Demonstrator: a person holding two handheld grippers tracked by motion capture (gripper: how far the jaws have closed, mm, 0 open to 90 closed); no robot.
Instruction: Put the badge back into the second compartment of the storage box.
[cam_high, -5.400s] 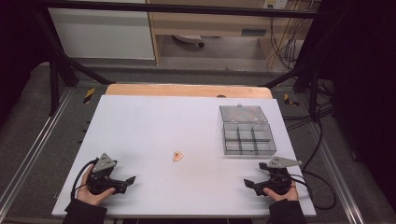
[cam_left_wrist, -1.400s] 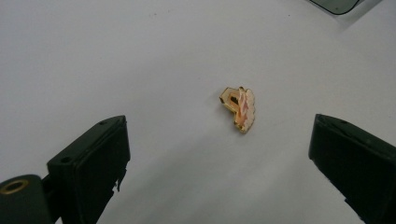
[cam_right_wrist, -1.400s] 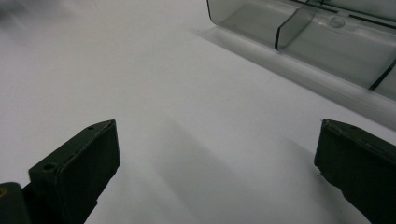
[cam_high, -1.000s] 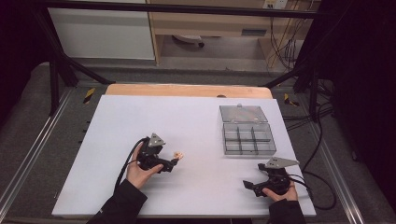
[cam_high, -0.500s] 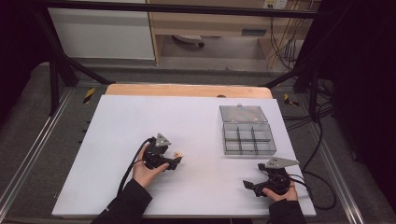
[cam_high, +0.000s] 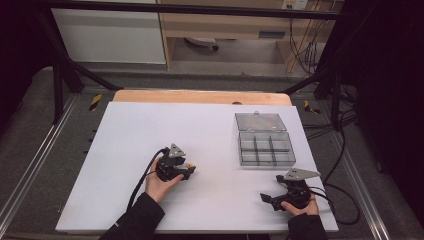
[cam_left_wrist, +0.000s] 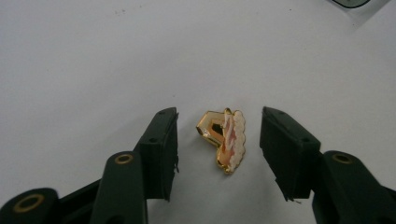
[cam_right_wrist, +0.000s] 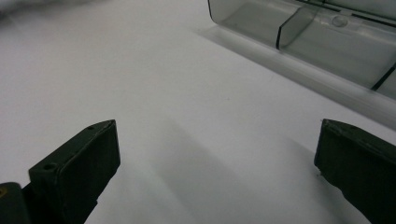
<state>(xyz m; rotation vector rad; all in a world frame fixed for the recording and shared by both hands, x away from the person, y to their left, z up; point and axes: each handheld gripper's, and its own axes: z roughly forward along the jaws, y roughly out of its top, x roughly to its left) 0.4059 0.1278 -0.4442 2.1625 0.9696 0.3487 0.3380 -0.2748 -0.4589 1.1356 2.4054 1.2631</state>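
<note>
Left gripper (cam_high: 189, 170) mid-table, jaws just been closing, now half open, straddling gold clip (cam_left_wrist: 223, 139); pads clear of it. Clip flat on white table (cam_high: 215, 130). Right gripper (cam_high: 270, 199) near box (cam_high: 265, 149), jaws wide, empty.

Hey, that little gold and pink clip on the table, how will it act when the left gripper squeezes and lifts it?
The clip looks like rigid metal, so probably stiff. It is small and thin, likely very light. Its glossy finish may slip between the left gripper pads, which have just been closing around it without touching.
</note>
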